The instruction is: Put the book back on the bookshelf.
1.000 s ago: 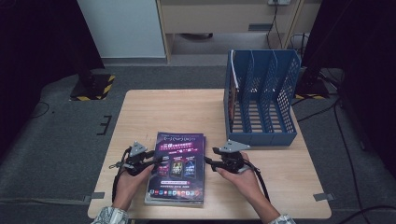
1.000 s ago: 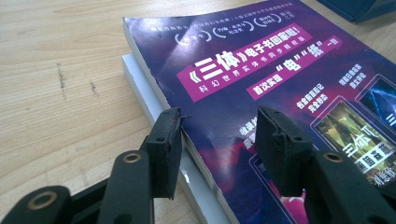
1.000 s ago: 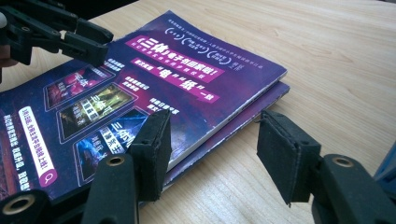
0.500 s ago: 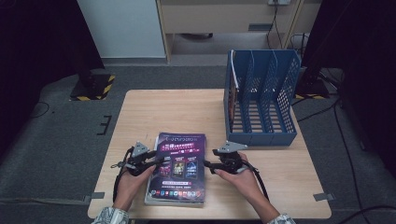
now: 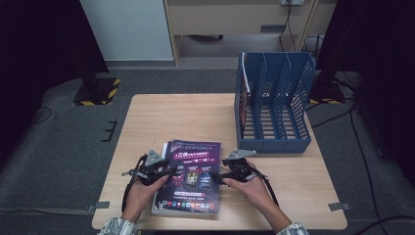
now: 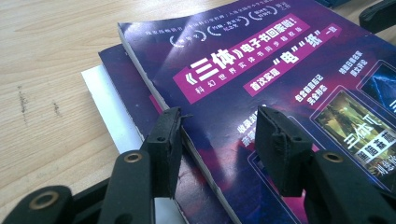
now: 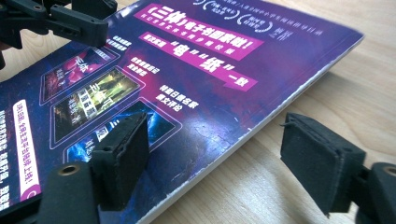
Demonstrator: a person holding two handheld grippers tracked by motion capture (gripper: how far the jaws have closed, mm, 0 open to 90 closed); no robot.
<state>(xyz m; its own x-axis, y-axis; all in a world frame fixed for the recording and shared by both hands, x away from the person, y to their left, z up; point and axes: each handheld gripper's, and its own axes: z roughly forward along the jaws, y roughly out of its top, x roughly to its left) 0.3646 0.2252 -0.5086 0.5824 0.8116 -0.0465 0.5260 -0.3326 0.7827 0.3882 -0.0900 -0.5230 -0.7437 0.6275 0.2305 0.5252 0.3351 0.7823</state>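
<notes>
Both grippers are working a stack of purple-covered magazines near the front edge of the desk. From the high view, the left gripper (image 5: 169, 170) is sitting at the left edge of the top magazine (image 5: 193, 171) and the right gripper (image 5: 219, 175) at its right edge, each held in one of the person's hands. A blue file rack (image 5: 274, 105) is standing at the desk's back right corner, with what looks like one thin white item already leaning in its leftmost slot; the other slots are looking bare.

Along the left gripper view, the jaws are straddling the spine edge of the top magazine (image 6: 261, 79), one pad (image 6: 169, 144) lying outside the edge over the lower magazine (image 6: 133, 88) and the other resting on the cover, so they are standing open, not clamping. A white sheet (image 6: 109, 112) is peeking out beneath.

Along the right gripper view, the jaws have just been opening; one pad (image 7: 122, 156) is lying over the cover (image 7: 196, 70), the other (image 7: 320, 161) hanging clear above bare wood, nothing pinched.

Judging by this, the lift is not yet begun: gripping, raising and filing the magazine are all remaining.

The desk (image 5: 181, 117) is pale wood on grey carpet, the room around it dim, with a white cabinet and cables behind
</notes>
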